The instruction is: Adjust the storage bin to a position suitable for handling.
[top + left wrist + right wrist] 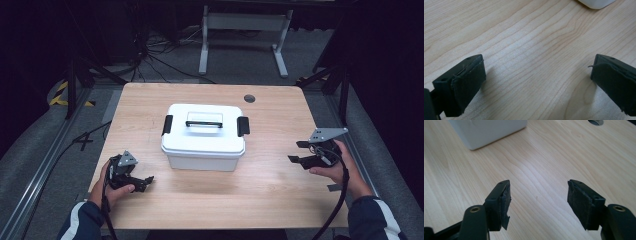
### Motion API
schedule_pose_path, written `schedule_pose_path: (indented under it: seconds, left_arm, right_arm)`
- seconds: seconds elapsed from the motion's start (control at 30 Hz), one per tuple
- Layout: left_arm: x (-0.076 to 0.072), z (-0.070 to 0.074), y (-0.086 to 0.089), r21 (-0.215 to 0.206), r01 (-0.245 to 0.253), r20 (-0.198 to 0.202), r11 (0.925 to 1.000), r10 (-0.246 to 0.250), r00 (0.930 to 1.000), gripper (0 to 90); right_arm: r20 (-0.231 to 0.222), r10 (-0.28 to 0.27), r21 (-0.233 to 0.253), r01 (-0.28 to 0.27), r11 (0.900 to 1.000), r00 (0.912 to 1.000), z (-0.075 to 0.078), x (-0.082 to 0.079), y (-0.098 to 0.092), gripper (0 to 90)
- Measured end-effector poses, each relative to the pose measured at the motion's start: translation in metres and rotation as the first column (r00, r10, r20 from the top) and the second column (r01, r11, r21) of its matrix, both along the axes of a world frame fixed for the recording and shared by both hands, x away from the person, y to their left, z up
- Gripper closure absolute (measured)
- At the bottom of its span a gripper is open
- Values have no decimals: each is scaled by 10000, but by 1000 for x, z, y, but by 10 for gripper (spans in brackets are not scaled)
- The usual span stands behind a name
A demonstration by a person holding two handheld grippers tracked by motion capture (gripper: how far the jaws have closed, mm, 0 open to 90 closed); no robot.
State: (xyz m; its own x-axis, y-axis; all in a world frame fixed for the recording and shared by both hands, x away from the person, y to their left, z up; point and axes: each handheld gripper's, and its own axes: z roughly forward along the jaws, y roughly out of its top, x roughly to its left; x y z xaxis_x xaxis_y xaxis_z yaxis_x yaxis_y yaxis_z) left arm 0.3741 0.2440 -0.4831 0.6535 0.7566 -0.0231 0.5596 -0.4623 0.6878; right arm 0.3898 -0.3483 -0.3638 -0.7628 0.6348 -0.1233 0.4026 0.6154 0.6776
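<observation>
Nothing looks started yet. The left gripper (141, 182) rests left of the white box (204, 136), jaws spread wide and holding nothing. The box sits mid-table — lid on, both black clips down. Right of it, the right gripper (298, 152) waits, jaws spread too.

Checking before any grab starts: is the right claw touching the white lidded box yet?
Apart. In the high view, bare table lies between the right claw and the white lidded box; the right gripper view shows its open jaws over bare wood.
</observation>
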Motion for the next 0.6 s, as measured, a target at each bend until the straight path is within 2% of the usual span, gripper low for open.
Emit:
schedule_pose_path:
  seconds: [0.07, 0.17, 0.27, 0.37, 0.4, 0.6]
  left_arm:
    - [0, 0, 0, 6, 10, -6, 10000, -10, 10000, 2]
    - [0, 0, 0, 14, 28, -9, 10000, -28, 10000, 1]
    - [0, 0, 0, 11, 26, -14, 10000, -26, 10000, 1]
    - [0, 0, 0, 13, 27, -10, 10000, -27, 10000, 1]
    - [0, 0, 0, 14, 29, -12, 10000, -29, 10000, 1]
    - [0, 0, 0, 13, 30, -12, 10000, -30, 10000, 1]
  right_arm:
    - [40, 50, -43, -50, 10000, 10000, 3, 1, 1, 358]
    - [163, 320, 21, -320, 9995, 9994, 20, 6, 8, 358]
    - [326, 568, -256, -560, 9981, 9979, 35, 11, 18, 358]
    - [422, 751, -446, -732, 9963, 9963, 43, 15, 24, 358]
    - [416, 861, -509, -839, 9952, 9954, 51, 17, 32, 358]
    - [536, 1291, -793, -1247, 9890, 9902, 64, 24, 50, 362]
